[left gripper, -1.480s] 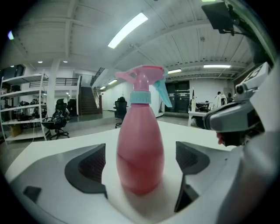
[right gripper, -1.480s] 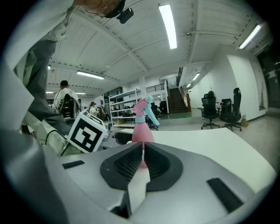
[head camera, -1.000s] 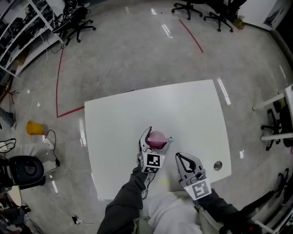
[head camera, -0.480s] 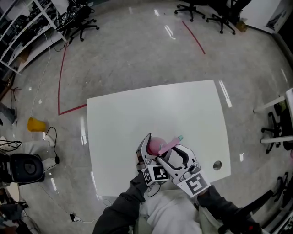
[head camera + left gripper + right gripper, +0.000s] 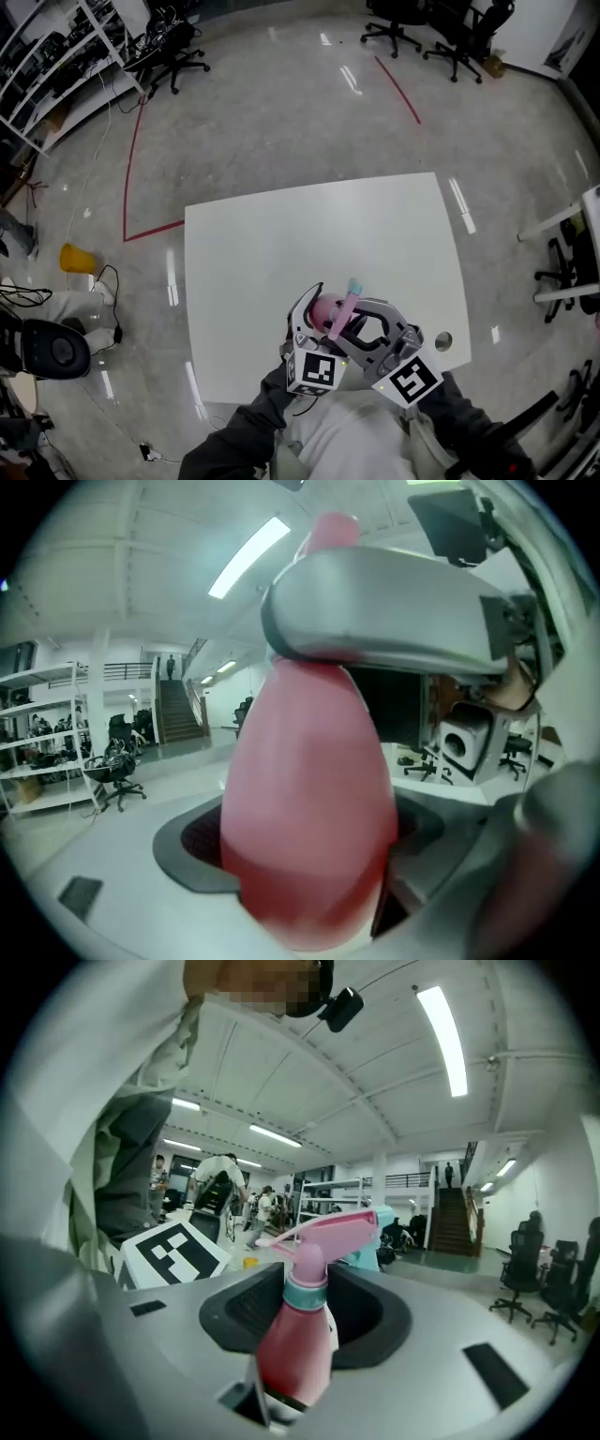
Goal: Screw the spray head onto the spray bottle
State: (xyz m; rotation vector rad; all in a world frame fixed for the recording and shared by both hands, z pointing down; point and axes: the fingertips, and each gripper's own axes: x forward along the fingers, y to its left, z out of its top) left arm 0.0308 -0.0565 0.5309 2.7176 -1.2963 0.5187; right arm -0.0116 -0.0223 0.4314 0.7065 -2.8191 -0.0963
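A pink spray bottle (image 5: 322,308) stands upright over the white table (image 5: 281,244), with my left gripper (image 5: 319,317) shut on its body. In the left gripper view the bottle (image 5: 309,799) fills the space between the jaws. The pink spray head (image 5: 328,1232) sits on the neck above a teal collar (image 5: 305,1293), its nozzle pointing away from me. My right gripper (image 5: 349,323) reaches in from the right. Its jaws are closing with the bottle (image 5: 295,1344) between them, and I see no firm press. One right jaw crosses the bottle's shoulder in the left gripper view.
A round grommet hole (image 5: 443,340) sits near the table's right front corner. On the floor are red tape lines (image 5: 127,159), a yellow cone (image 5: 73,258) at left, office chairs (image 5: 169,52) at the back and shelving (image 5: 37,66) at far left.
The right gripper has swung in from the table's front right, with its jaws parted, to the bottle. The spray head has turned from pointing right to pointing away. The left gripper holds on.
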